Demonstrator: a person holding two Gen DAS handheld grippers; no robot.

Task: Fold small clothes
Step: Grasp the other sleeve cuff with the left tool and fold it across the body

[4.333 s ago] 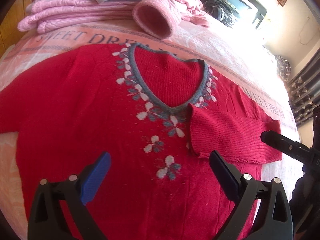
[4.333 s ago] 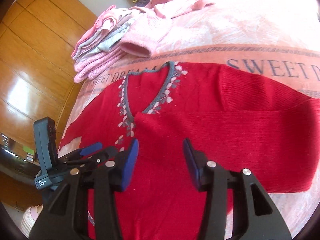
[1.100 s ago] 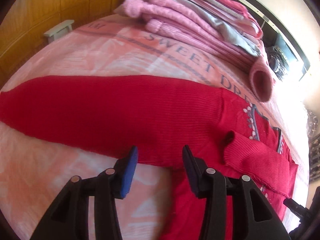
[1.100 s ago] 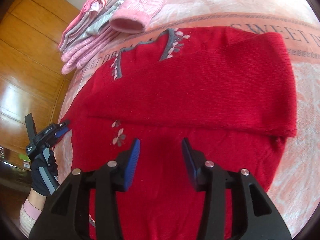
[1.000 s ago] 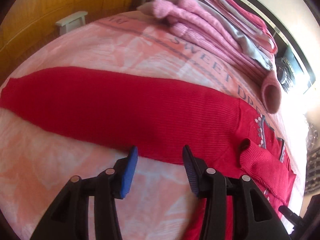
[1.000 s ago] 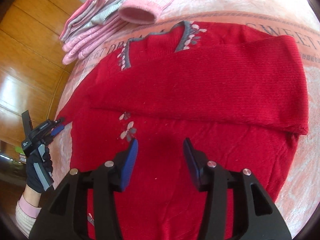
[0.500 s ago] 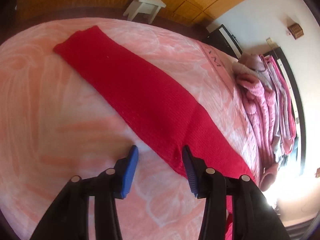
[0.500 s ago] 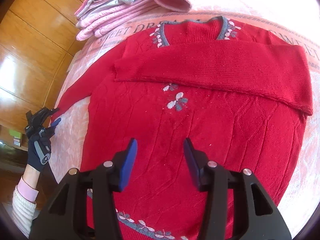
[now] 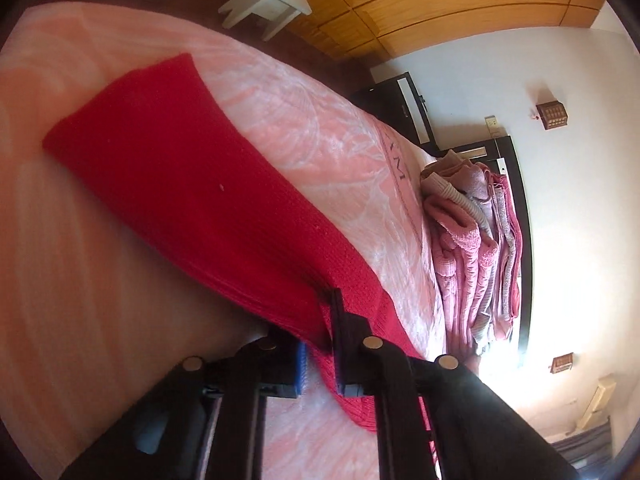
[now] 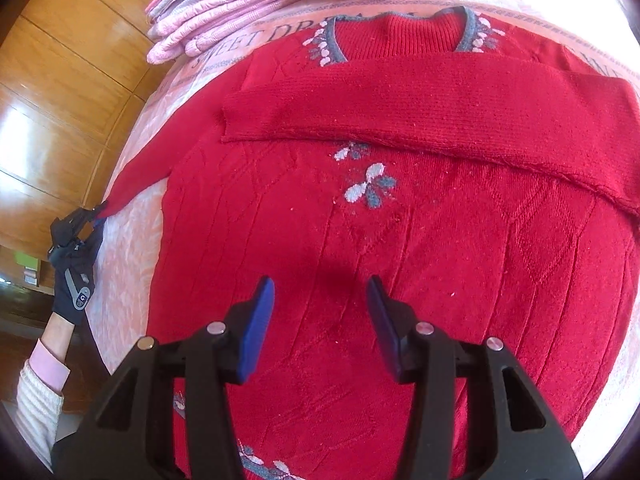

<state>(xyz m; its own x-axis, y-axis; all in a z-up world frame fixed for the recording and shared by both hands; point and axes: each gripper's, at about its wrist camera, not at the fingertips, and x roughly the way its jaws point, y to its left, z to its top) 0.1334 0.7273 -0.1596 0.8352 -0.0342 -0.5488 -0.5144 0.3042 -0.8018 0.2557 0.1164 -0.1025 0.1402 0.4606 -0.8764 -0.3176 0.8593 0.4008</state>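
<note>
The left gripper (image 9: 320, 340) is pinching the lower edge of the red sweater's left sleeve (image 9: 192, 200), its fingers pressed together on a fold of knit. In the left wrist view that sleeve is running away from the jaws toward 10 o'clock, its cuff lying flat on the pink bedspread (image 9: 320, 136) at the far end, so the sleeve's long axis is lining up almost with the gripper's own reach. The red sweater (image 10: 400, 264) is lying face up across the bed, neckline toward the stack of folded pink clothes (image 10: 224, 12) at 12 o'clock in the right wrist view. Its right sleeve (image 10: 420, 108) is already lying crosswise over the chest. The right gripper (image 10: 320, 324) is hovering over the lower body of the sweater with its fingers spread and holding nothing. From there the gloved left hand (image 10: 74, 256) is showing at 9 o'clock, at the edge of the outstretched sleeve. The left side is clearly the nearer one to the unfolded sleeve, so carrying it inward across the chest, toward 3 o'clock in the right wrist view, is probably falling to that gripper
</note>
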